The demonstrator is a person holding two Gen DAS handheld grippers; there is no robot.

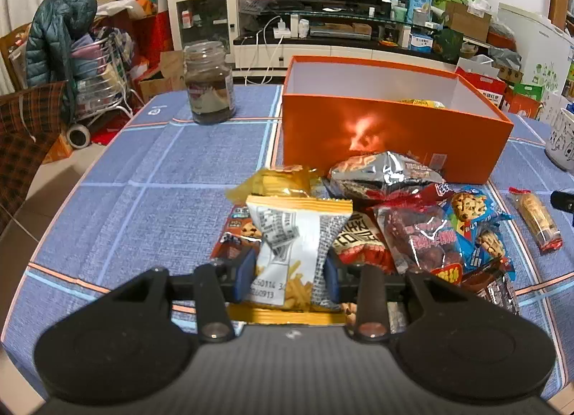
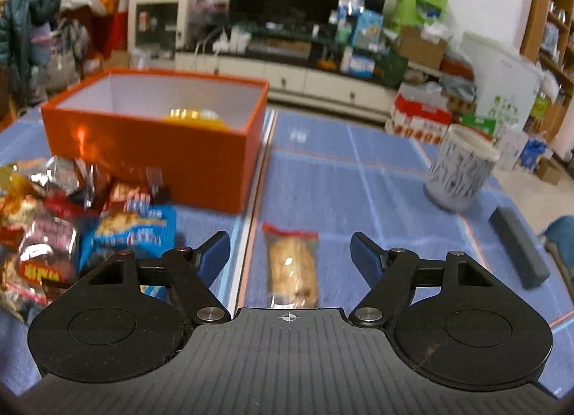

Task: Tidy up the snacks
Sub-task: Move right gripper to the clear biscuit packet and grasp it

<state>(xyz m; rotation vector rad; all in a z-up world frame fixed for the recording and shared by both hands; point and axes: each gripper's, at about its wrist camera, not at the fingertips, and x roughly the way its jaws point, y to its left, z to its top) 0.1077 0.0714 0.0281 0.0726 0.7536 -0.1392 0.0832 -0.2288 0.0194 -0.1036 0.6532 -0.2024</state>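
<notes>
1. The left tool [image 1: 290,278] clamps a white-and-orange fries packet [image 1: 287,235], its blue pads pinching the packet at the waist, above the near edge of the snack pile [image 1: 412,228].
2. Only the left wrist view shows the dark jar [image 1: 210,83], standing ahead and to the left of that tool on the blue checked tabletop [image 1: 143,171].
3. The orange box [image 1: 391,128] sits beyond the pile, ahead and right of the left tool; a yellow packet [image 2: 195,116] lies inside it.
4. The right tool [image 2: 290,253] stands open and empty-handed, a clear-wrapped pastry [image 2: 291,268] lying flat on the tabletop between and below its parted fingers.
5. Only the right wrist view shows the patterned cup [image 2: 461,167] in full, and a dark bar [image 2: 518,250], both off to the right of that tool.
</notes>
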